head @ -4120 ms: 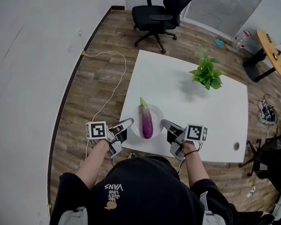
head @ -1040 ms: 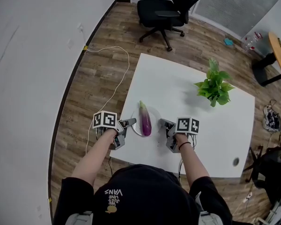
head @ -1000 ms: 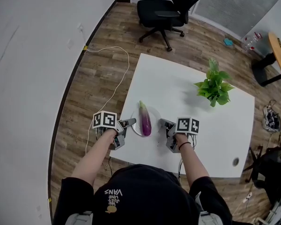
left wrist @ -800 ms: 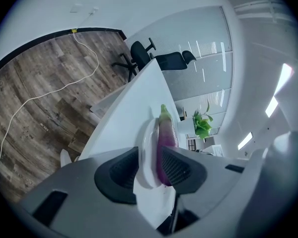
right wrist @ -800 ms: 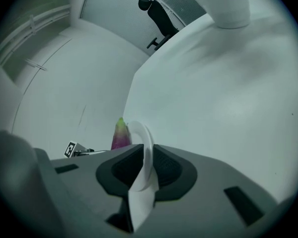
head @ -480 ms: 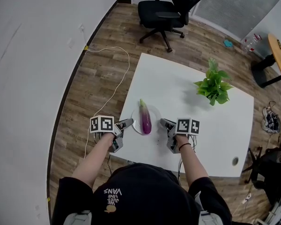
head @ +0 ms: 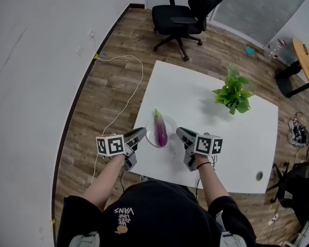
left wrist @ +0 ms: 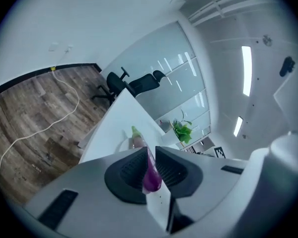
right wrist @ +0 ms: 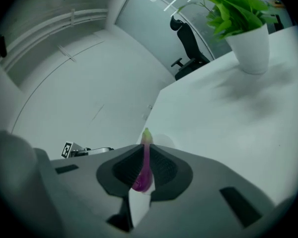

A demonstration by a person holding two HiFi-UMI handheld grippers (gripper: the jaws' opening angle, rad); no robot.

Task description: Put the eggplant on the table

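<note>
A purple eggplant point(head: 160, 129) with a green stem lies on a white plate point(head: 170, 123) near the front left of the white table point(head: 221, 138). My left gripper point(head: 138, 133) hangs just left of the plate and my right gripper point(head: 181, 133) just right of it; neither touches the eggplant. In the left gripper view the eggplant point(left wrist: 152, 171) shows through the narrow slit of the left gripper point(left wrist: 149, 151), whose jaws have just been closing with nothing between them. The right gripper point(right wrist: 146, 151) also keeps a thin gap, with the eggplant point(right wrist: 142, 178) seen beyond it.
A potted green plant point(head: 233, 92) stands at the table's back right. A black office chair point(head: 183, 12) is on the wood floor behind the table, and a white cable point(head: 121, 86) trails along the floor at the left. The wall is close on the left.
Both grippers have lifted toward the camera and rolled, so their marker cubes look larger and turned. The eggplant has stayed on the plate.
</note>
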